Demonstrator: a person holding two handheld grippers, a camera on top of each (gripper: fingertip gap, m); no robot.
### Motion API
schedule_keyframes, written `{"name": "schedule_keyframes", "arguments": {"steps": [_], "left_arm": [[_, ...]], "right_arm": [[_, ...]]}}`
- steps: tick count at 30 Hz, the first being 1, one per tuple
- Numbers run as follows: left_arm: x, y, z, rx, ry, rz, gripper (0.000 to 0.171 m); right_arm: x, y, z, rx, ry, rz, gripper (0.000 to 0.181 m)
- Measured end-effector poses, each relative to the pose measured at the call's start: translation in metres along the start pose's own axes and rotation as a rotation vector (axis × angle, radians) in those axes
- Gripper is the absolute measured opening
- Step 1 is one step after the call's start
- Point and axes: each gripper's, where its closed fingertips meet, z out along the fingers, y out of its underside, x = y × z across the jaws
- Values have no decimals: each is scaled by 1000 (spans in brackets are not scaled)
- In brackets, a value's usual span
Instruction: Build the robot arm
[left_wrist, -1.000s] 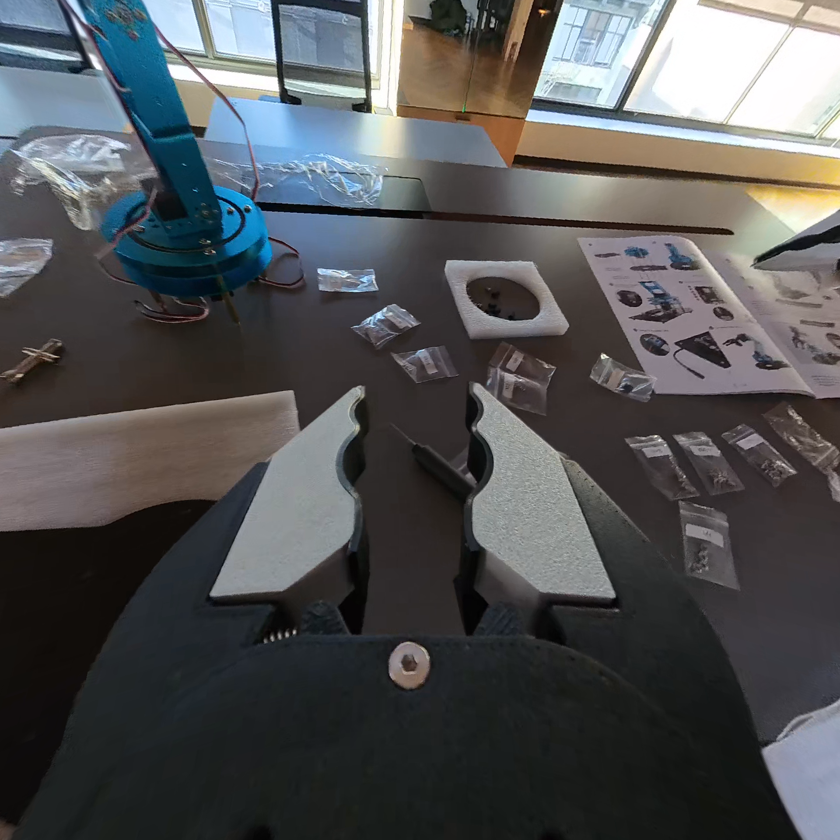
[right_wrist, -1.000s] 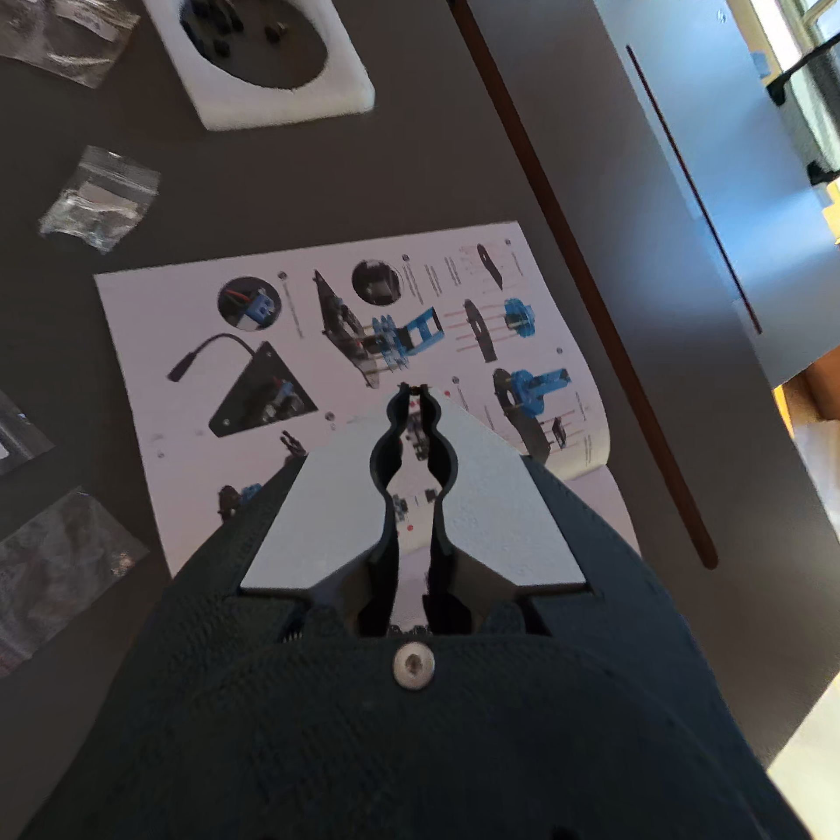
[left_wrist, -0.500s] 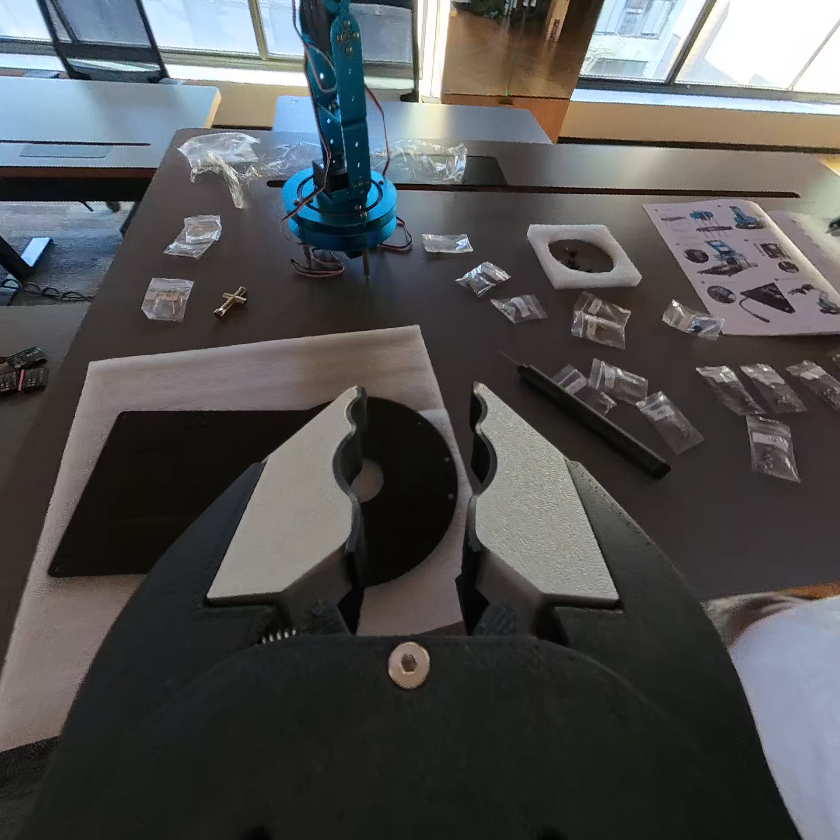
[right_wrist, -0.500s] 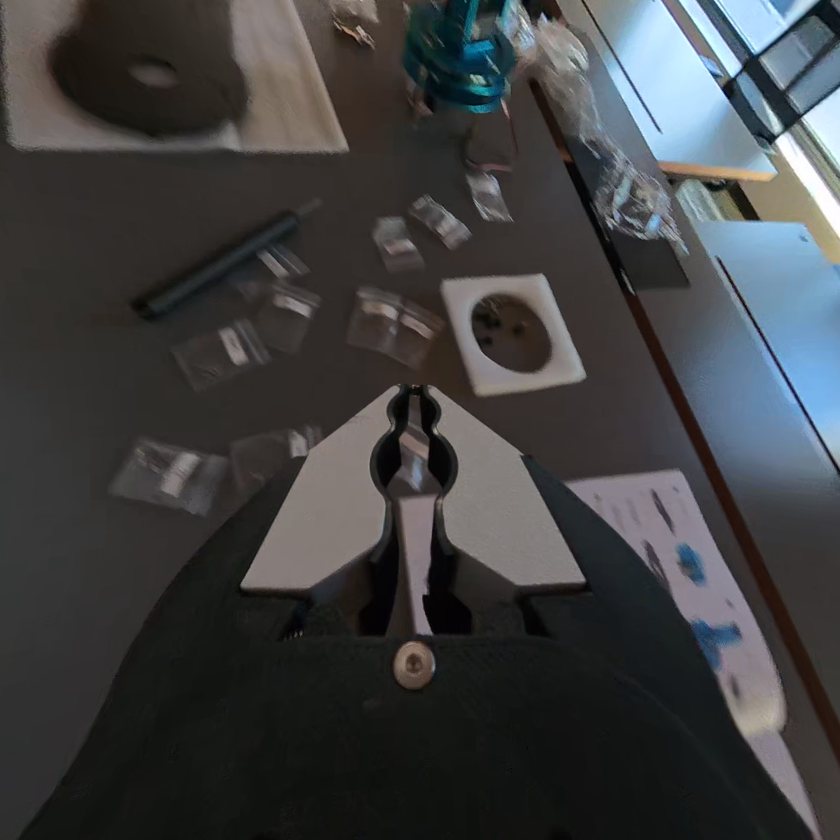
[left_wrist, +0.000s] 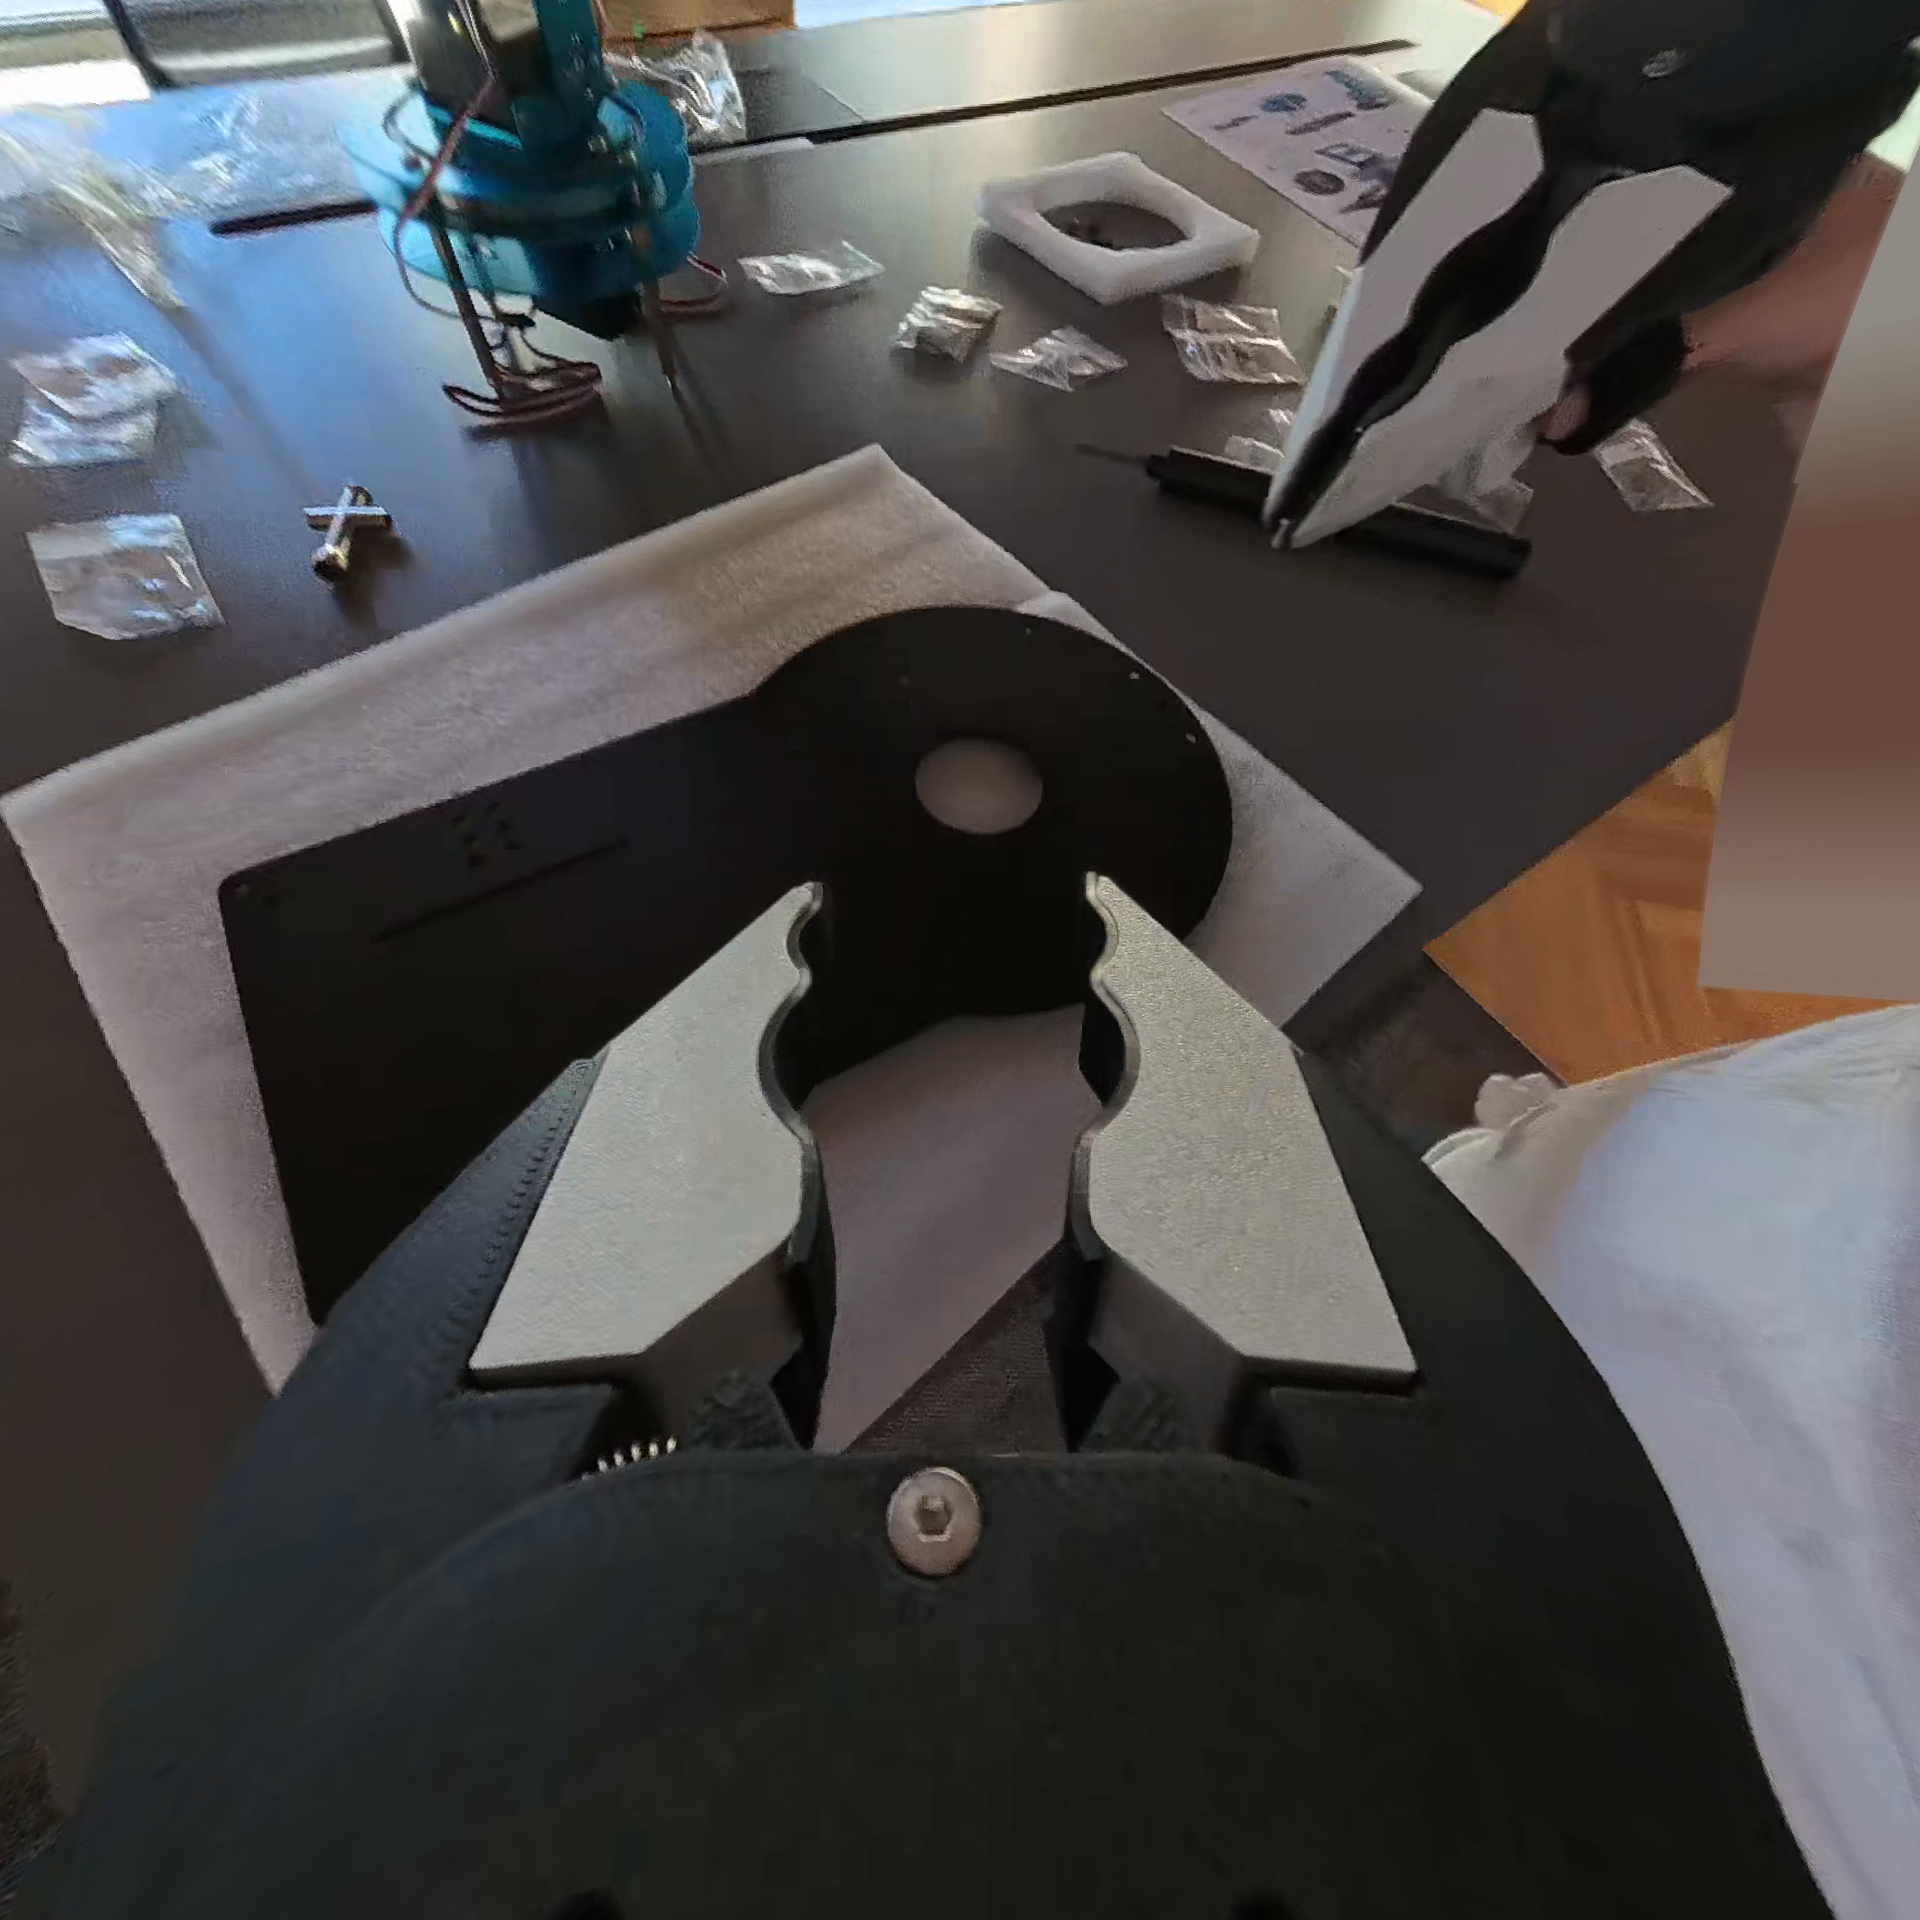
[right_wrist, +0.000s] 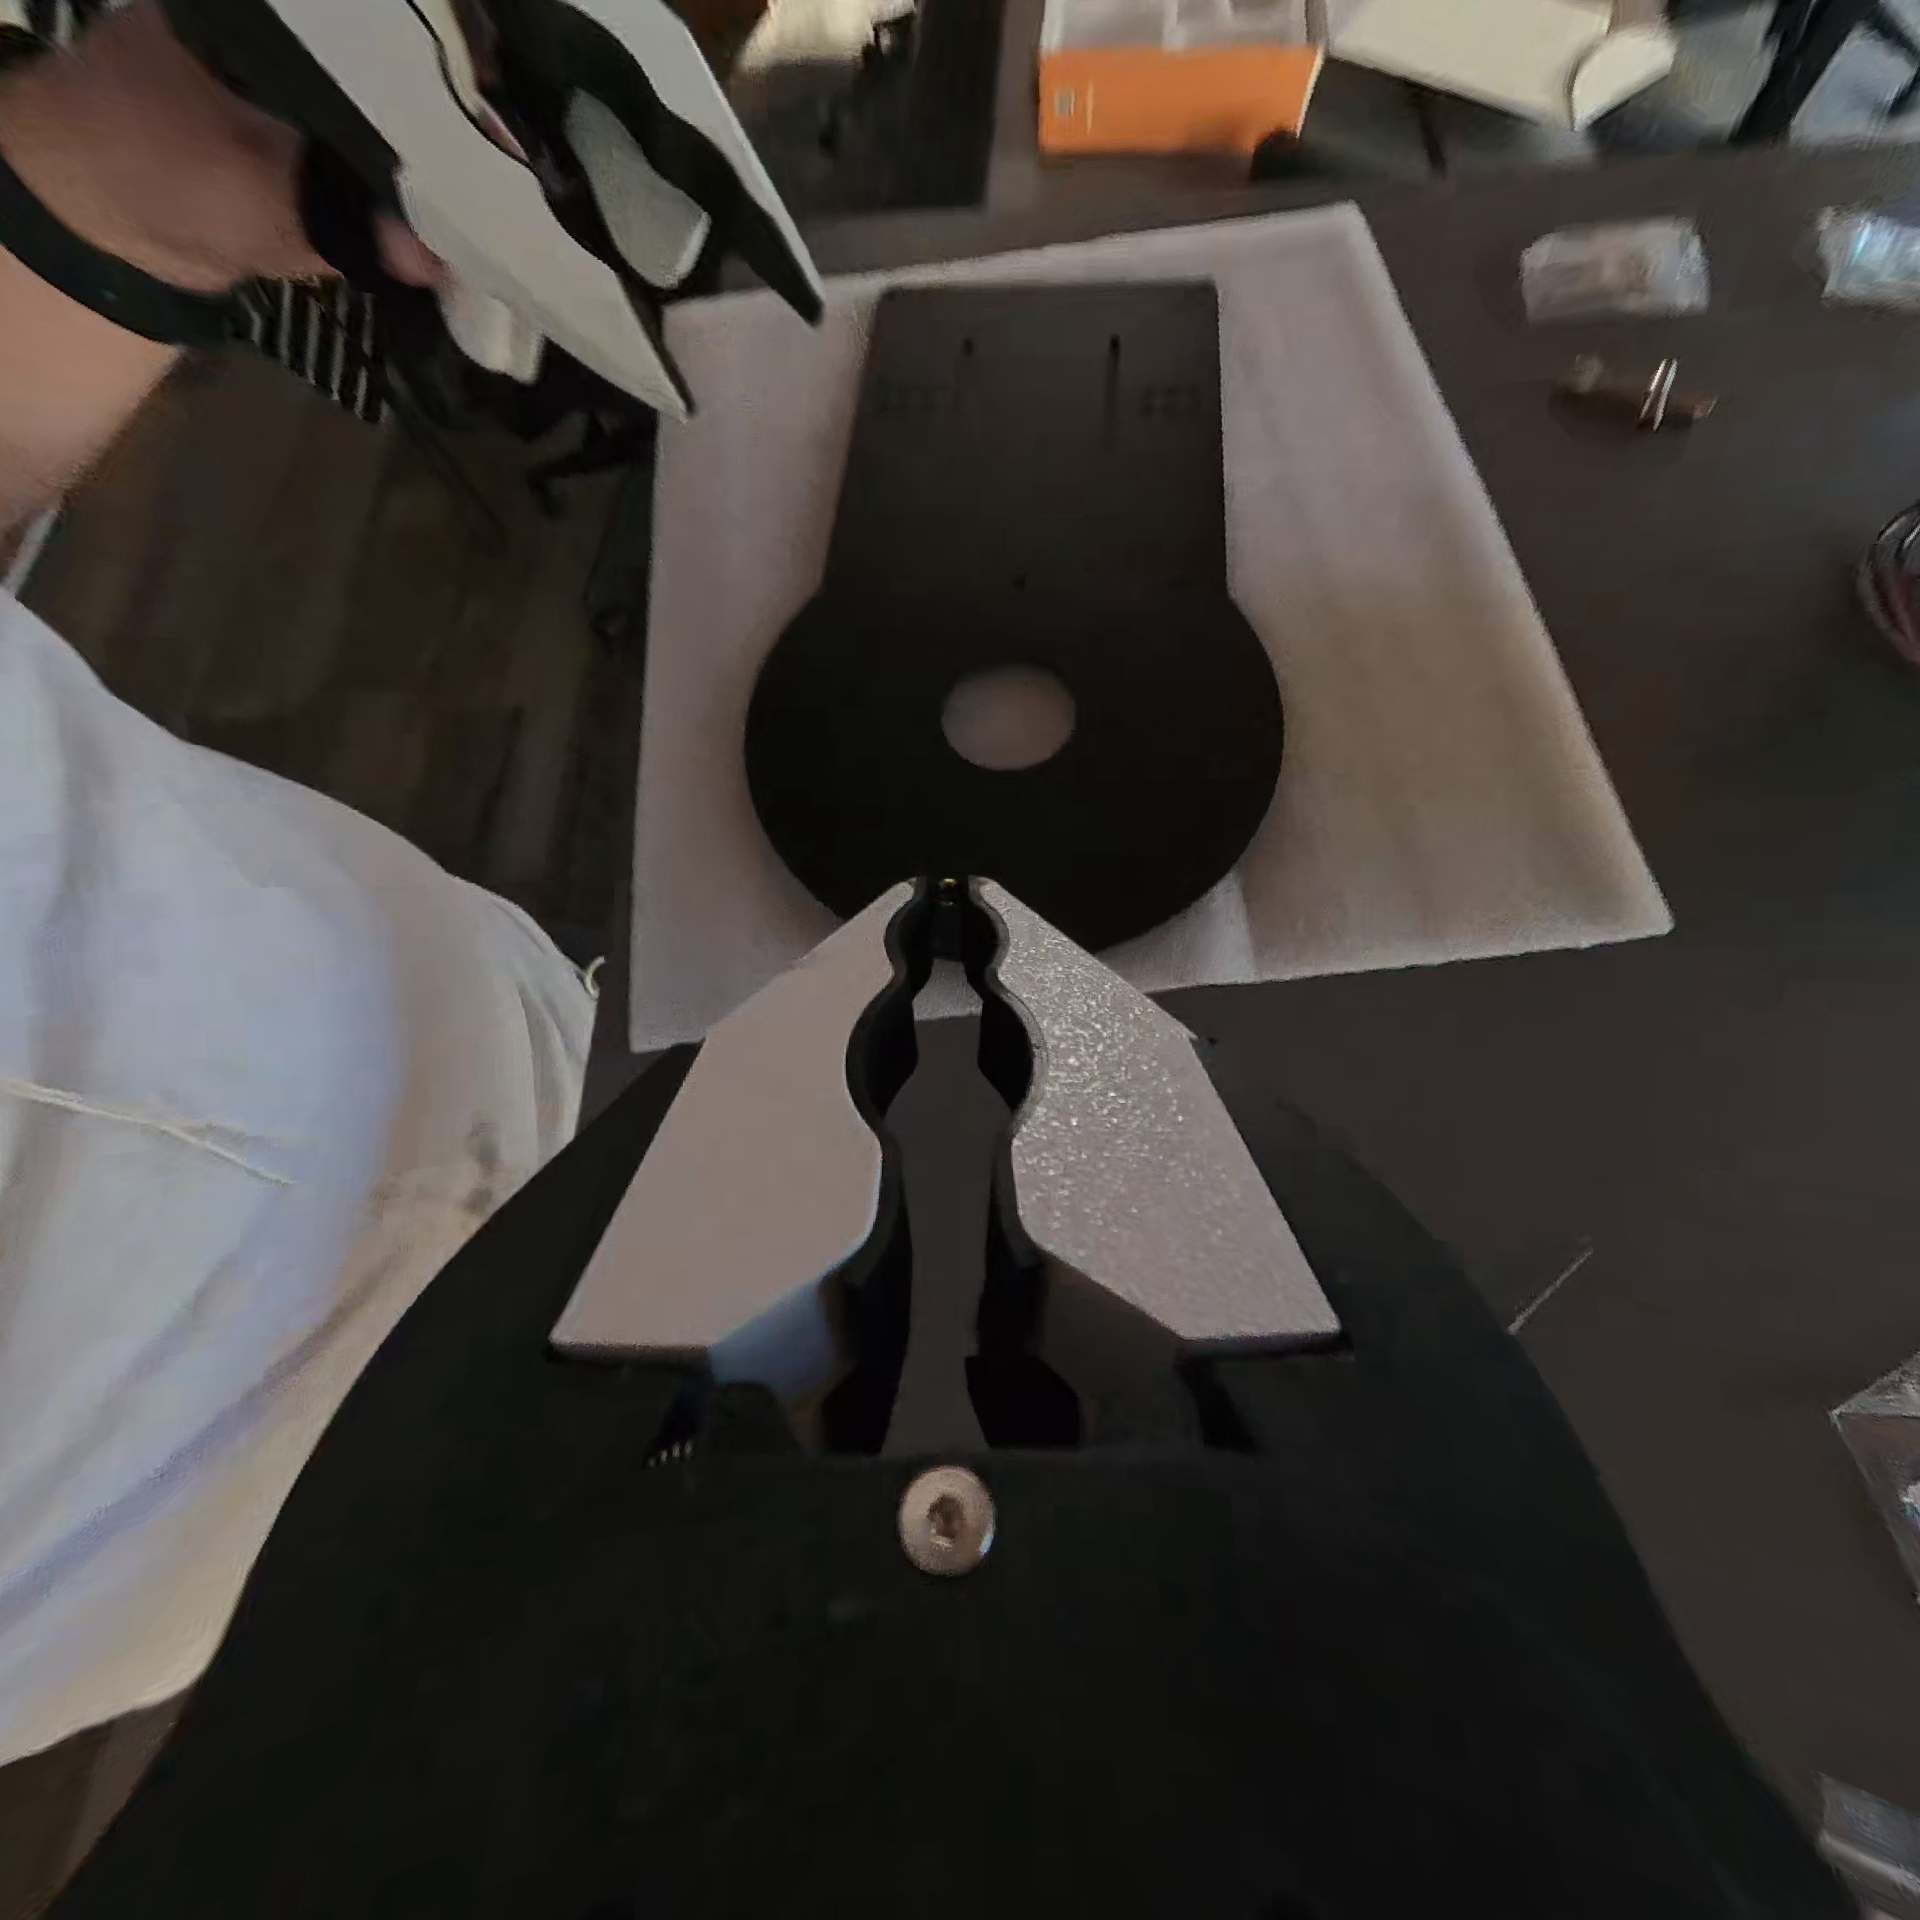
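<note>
Left claw (left_wrist: 951, 899): we see its jaws spread apart and empty, hanging over the round end of the black plate (left_wrist: 727, 862).
Right claw (right_wrist: 943, 883): jaws pinched together on a tiny dark part at the tips — we cannot tell what it is; it sits above the plate's near rim.
Black plate: flat on a white foam sheet (left_wrist: 623, 623) at the table (left_wrist: 1351, 675) edge, round hole showing foam.
Beyond: a black screwdriver (left_wrist: 1455, 535) under the right claw in the left wrist view — small clear bags (left_wrist: 1055, 358), a foam square (left_wrist: 1117, 223), a blue robot arm base (left_wrist: 540, 203).
</note>
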Motion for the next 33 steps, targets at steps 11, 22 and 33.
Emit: {"name": "schedule_keyframes", "arguments": {"steps": [11,22,33], "left_arm": [[-11,21,-3,8,155,-73,45],[-20,24,-9,19,147,-99,44],[-25,33,-9,12,146,-122,44]], "right_arm": [[9,24,32,-222,-25,2,4],[10,40,45,-364,-50,-30,4],[12,45,44,-457,-29,-63,4]]}}
